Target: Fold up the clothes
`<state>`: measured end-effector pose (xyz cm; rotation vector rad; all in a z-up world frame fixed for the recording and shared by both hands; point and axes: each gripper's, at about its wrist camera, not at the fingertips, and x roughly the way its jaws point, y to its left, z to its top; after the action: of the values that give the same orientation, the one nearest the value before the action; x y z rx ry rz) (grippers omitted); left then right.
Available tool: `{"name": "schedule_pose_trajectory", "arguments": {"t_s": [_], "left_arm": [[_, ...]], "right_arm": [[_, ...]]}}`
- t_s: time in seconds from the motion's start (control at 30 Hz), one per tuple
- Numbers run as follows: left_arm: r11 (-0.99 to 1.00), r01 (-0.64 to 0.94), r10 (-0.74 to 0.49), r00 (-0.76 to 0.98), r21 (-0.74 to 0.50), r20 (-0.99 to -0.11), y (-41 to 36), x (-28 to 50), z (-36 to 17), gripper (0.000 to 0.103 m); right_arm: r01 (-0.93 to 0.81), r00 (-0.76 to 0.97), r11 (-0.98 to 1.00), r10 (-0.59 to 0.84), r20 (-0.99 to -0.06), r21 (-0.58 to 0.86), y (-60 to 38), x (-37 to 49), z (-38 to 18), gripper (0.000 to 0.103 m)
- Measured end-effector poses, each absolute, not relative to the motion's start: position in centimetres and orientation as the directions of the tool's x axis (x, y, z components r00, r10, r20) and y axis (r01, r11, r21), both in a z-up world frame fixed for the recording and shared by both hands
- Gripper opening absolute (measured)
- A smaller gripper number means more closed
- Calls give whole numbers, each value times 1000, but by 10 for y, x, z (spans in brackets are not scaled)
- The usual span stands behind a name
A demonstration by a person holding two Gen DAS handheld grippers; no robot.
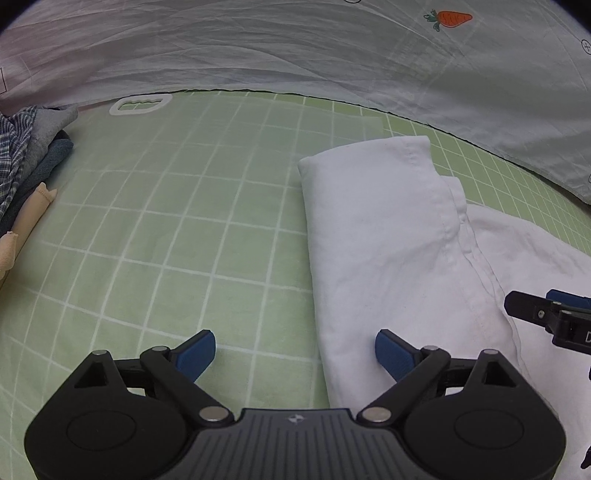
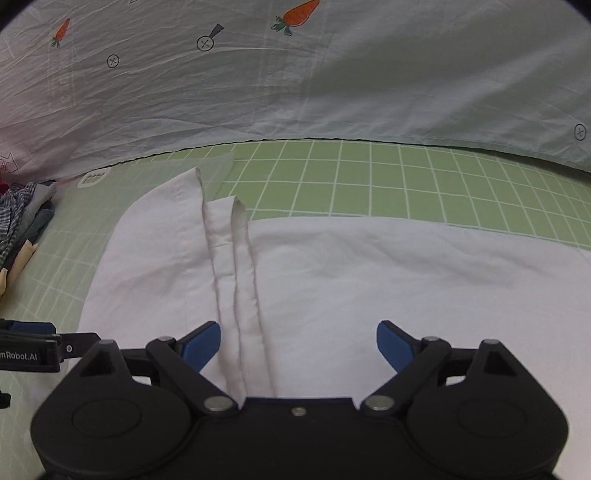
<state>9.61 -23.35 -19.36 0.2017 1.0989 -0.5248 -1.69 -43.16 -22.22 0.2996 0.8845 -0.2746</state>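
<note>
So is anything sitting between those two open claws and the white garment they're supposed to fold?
Nothing visible. The white garment lies directly under the right gripper, and the left gripper hangs over its left edge. The pile of clothes sits well off to the left.

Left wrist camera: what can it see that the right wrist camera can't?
Only the left wrist view shows its own left gripper wide open over the near left edge of the white garment, nothing between its blue pads.

Only the right wrist view shows the garment's broad spread to the right, two long hemmed strips running up it, and the button prints on the sheet.

Both show the green grid mat, the pile of clothes at left, the white handle cutout and the carrot-print sheet.
</note>
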Motion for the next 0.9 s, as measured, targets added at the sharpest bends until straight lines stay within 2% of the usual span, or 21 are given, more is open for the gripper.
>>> {"name": "schedule_pose_trajectory", "arguments": {"t_s": [0.17,0.23,0.3,0.47,0.6,0.67,0.8,0.9], "left_arm": [[878,470,-276,344,-90,-898,-234,94,-201,99],[880,469,-265,350,-77,-898,-235,92,-202,100],[882,465,-257,355,-69,-899,-236,92,-203,102],[886,461,-239,367,-47,-899,-238,91,-205,103],[887,461,-233,375,-37,-897,-239,90,-205,103],[887,461,-232,377,-36,-897,-239,89,-206,103],[886,462,-231,377,-34,-897,-240,90,-206,103],[885,464,-232,380,-32,-895,-240,91,-206,103]], "right_arm": [[300,629,905,50,-776,301,-430,8,-234,70],[289,643,886,101,-759,363,-433,12,-237,68],[287,656,859,147,-741,424,-438,11,-239,62],[301,677,752,264,-687,586,-457,1,-249,30],[291,671,729,305,-675,619,-459,-3,-254,28],[298,675,700,327,-662,649,-462,-1,-256,32],[317,689,629,361,-628,710,-470,-1,-262,33],[321,688,642,348,-637,696,-467,-2,-261,28]]}}
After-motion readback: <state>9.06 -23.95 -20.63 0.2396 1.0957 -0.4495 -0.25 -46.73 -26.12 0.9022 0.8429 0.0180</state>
